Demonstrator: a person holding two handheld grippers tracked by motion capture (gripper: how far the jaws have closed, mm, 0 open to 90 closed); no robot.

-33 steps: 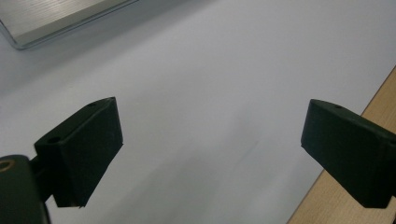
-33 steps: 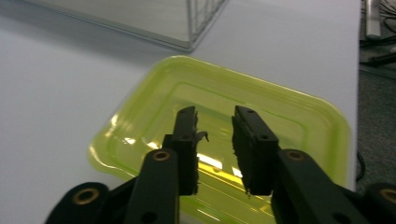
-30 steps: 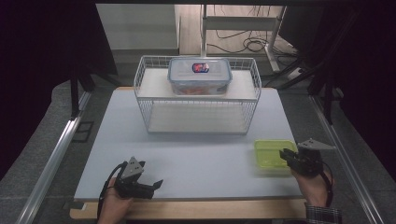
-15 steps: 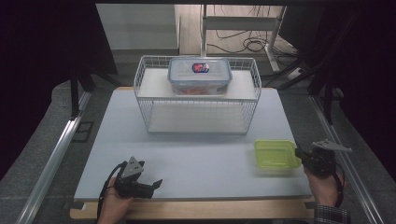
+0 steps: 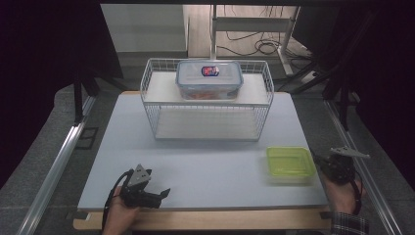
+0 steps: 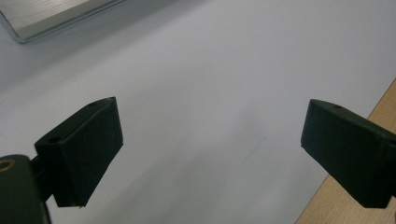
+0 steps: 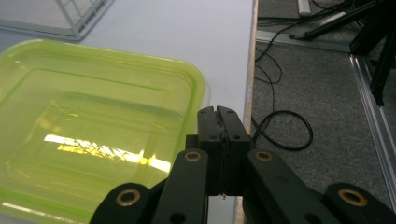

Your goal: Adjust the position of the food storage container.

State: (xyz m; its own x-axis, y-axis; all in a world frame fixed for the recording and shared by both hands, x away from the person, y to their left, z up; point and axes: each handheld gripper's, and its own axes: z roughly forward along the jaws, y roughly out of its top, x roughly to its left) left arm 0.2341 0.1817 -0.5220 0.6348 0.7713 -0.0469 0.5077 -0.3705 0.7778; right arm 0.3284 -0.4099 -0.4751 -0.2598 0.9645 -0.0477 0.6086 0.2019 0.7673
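Observation:
A shallow green plastic container [image 5: 289, 163] [image 7: 93, 126] lies empty on the white table [image 5: 210, 161] near its right edge. My right gripper [image 5: 324, 162] [image 7: 219, 116] sits just off the container's right rim, at the table's edge. Its jaws are shut flat against each other with nothing between them. My left gripper [image 5: 162, 194] [image 6: 210, 140] rests low at the table's front left. Its jaws stand wide open over bare table. A clear lidded box [image 5: 209, 79] with reddish contents sits on top of a white wire basket [image 5: 147, 93] at the back.
A wooden strip [image 5: 205, 219] runs along the table's front edge. Metal rails [image 5: 58, 161] flank the table on both sides. Cables [image 7: 280, 130] lie on the grey floor to the right. Open table lies between the basket and the grippers.
My right gripper has drawn back to the right, from over the green container's right rim to just beyond it. The container and the left gripper stay put.

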